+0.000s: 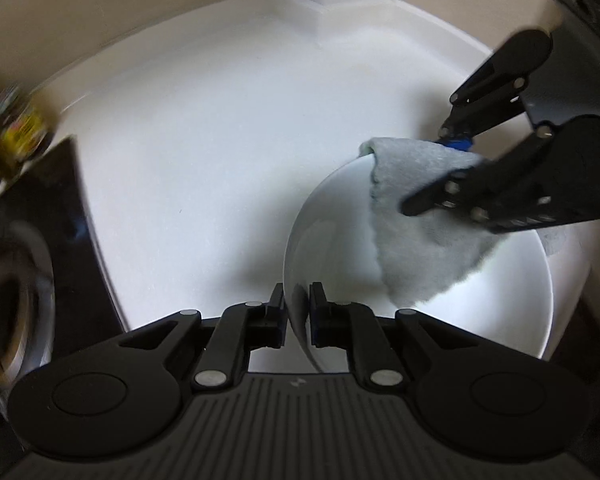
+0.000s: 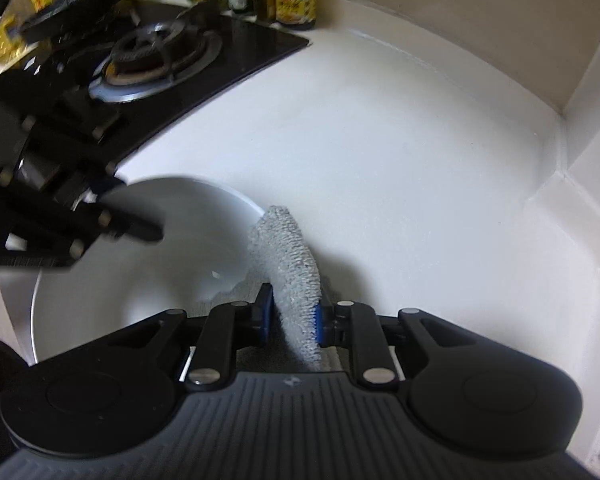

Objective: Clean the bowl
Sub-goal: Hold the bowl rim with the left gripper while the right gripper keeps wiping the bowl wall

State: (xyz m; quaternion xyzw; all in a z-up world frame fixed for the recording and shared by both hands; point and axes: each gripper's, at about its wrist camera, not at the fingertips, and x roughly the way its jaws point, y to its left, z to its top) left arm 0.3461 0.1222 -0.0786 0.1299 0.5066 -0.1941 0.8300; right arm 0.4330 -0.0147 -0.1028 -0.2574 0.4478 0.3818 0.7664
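A white bowl (image 1: 480, 312) stands on the white counter, and my left gripper (image 1: 297, 312) is shut on its near rim, one pad inside and one outside. A grey cloth (image 1: 416, 216) drapes over the bowl's far rim and down into it. My right gripper (image 1: 440, 168) comes in from the upper right, shut on that cloth. In the right wrist view the cloth (image 2: 292, 264) stands pinched between the right gripper's (image 2: 293, 316) blue pads at the edge of the bowl (image 2: 148, 264). The left gripper (image 2: 100, 208) shows there at the bowl's left rim, blurred.
A black gas hob (image 2: 160, 60) with a burner lies at the back left of the white counter (image 2: 400, 168). Jars and bottles (image 2: 296, 0) stand behind it along the beige wall. A corner ledge (image 1: 348, 4) rises at the far side of the counter.
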